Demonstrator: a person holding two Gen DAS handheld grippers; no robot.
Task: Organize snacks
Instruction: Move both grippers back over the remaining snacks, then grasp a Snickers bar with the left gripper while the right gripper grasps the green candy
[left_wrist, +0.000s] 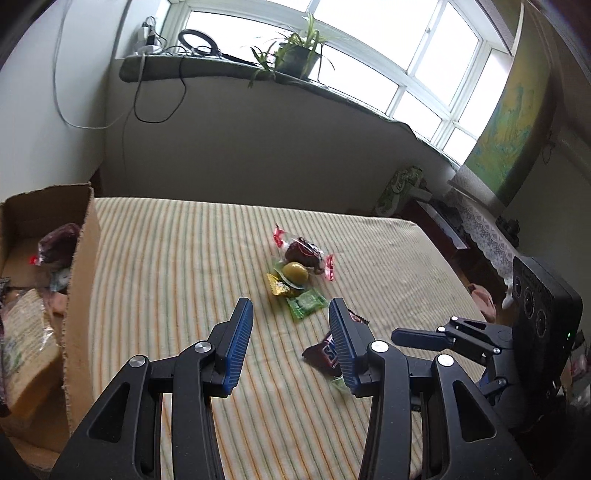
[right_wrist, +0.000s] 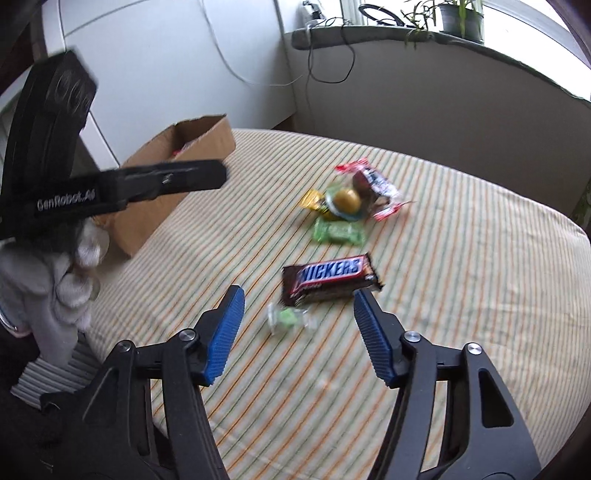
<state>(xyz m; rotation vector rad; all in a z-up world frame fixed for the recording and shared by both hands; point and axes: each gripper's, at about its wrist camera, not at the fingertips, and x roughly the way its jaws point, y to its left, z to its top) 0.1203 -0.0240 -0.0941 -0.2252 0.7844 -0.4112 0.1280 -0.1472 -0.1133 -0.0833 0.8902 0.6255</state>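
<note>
Snacks lie loose mid-bed: a chocolate bar (right_wrist: 330, 278) nearest the right gripper (right_wrist: 298, 334), a green sweet (right_wrist: 338, 233) and a wrapped cluster (right_wrist: 356, 197) beyond; both grippers stand spread, holding nothing; left gripper (left_wrist: 291, 345) half hides the bar; only its view shows snacks inside the cardboard box (left_wrist: 79, 280) at the bed's left edge.

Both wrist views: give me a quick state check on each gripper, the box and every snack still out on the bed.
Left gripper: open, empty, above the bed.
Right gripper: open, empty, near the Snickers.
Cardboard box: open-topped, already holding several snacks.
Snickers bar: flat on the bed, wrapper sealed.
Small green candy: loose, beside the Snickers.
Green packet: flat, at the pile's near edge.
Snack pile: clustered, not yet sorted.
</note>
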